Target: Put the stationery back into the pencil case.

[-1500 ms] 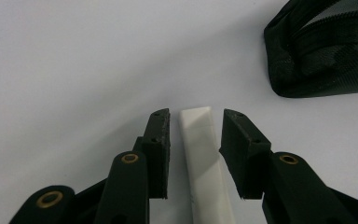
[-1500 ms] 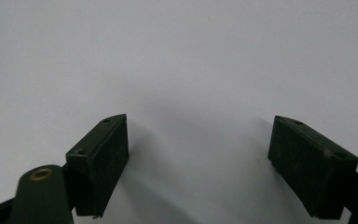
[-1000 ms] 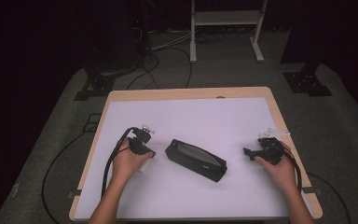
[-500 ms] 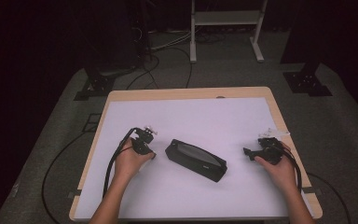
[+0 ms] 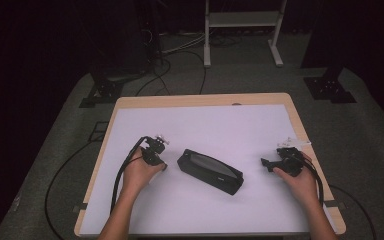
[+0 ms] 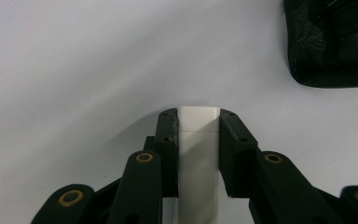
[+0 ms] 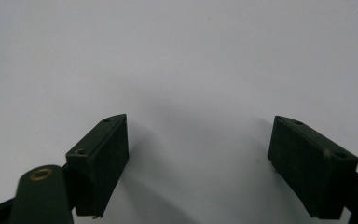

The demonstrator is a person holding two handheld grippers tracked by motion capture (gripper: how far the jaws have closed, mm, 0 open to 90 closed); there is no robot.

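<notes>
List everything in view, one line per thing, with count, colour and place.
White block: one, white, clamped between the left gripper's jaws, just above the table.
Pouch: one, black, mid-table between the two grippers, lying at a slant.
Table: one, wooden edge with a white top, centre of the high view.
Stand: one, white, on the floor beyond the table.
Cables: several, black, on the grey floor behind and left of the table.
Left gripper: one, black, left of the pouch, jaws shut on the white block.
Right gripper: one, black, right of the pouch, jaws wide apart over bare table.
</notes>
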